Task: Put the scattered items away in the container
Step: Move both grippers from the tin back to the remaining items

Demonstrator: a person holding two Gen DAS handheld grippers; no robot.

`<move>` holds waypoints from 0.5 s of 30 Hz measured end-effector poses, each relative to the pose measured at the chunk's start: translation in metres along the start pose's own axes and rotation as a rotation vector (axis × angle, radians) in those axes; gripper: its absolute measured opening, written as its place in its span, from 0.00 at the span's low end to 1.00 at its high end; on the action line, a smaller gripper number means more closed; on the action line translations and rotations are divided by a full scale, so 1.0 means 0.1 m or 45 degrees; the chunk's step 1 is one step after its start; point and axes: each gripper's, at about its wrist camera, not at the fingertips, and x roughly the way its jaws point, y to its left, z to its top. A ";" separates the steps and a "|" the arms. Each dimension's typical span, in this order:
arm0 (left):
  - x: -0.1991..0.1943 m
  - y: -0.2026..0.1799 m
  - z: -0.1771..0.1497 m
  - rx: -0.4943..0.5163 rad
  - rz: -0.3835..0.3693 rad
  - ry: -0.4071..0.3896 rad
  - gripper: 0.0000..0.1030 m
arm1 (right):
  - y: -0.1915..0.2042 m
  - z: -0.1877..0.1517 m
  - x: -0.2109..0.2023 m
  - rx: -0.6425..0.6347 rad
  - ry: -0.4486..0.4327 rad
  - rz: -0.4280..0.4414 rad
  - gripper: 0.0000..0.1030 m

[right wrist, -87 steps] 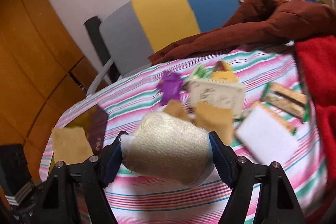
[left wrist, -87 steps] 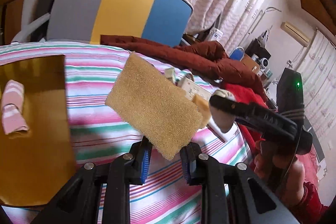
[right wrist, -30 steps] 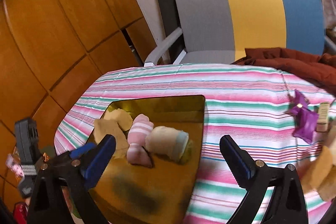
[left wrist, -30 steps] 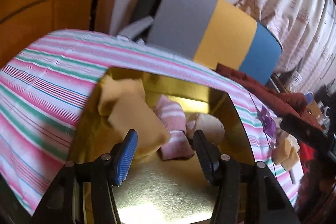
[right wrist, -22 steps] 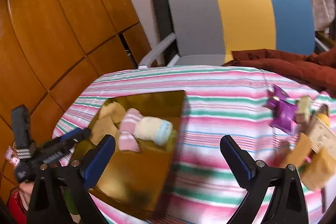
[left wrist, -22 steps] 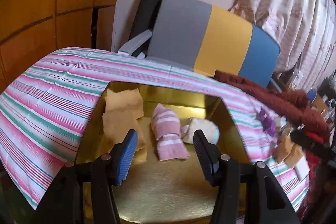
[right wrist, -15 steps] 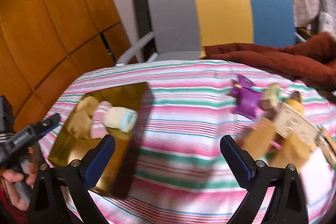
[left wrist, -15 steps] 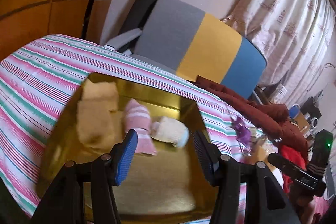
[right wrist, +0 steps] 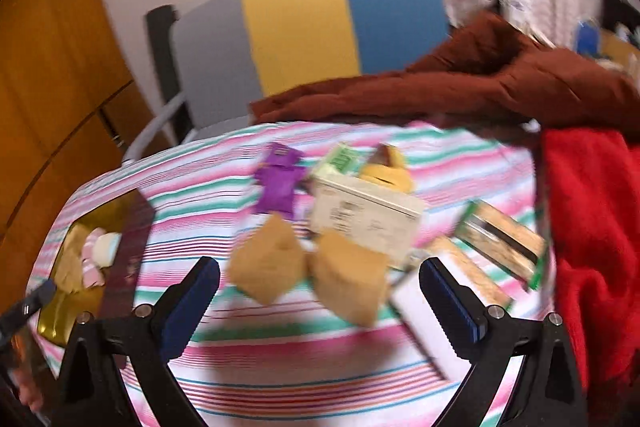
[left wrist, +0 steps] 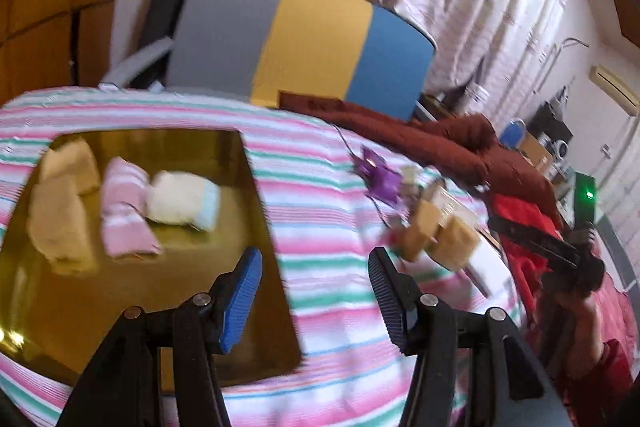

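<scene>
A gold tray (left wrist: 132, 299) lies on the striped tablecloth and holds yellow sponges (left wrist: 60, 215), a pink striped roll (left wrist: 124, 211) and a cream roll (left wrist: 182, 197). My left gripper (left wrist: 316, 291) hangs open and empty over the tray's right edge. My right gripper (right wrist: 320, 291) is open and empty, just short of two tan sponges (right wrist: 308, 265). Behind them lie a purple packet (right wrist: 278, 183), a white box (right wrist: 366, 217), a yellow item (right wrist: 386, 167), a white pad (right wrist: 424, 311) and a green-edged packet (right wrist: 504, 239). The tray (right wrist: 60, 303) shows at far left.
A grey, yellow and blue chair back (left wrist: 304, 35) stands behind the table. A brown cloth (right wrist: 460, 87) and a red cloth (right wrist: 592, 227) lie along the table's far and right sides. A hand (left wrist: 576, 311) with the other gripper shows at the left wrist view's right.
Both grippers have swung right, away from the tray. The tray slid left in both views; the scattered sponges and packets now lie in front of the right gripper. Both stay open and empty.
</scene>
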 end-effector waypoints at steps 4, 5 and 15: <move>0.13 -0.20 -0.14 0.013 -0.042 0.065 0.54 | -0.27 -0.10 0.06 0.108 0.030 -0.027 0.98; 0.16 -0.26 -0.17 0.025 -0.051 0.080 0.54 | -0.30 -0.10 0.08 0.138 0.040 -0.004 0.98; 0.28 -0.54 -0.33 0.101 -0.075 0.149 0.55 | -0.04 0.00 0.22 -0.034 0.066 0.012 0.98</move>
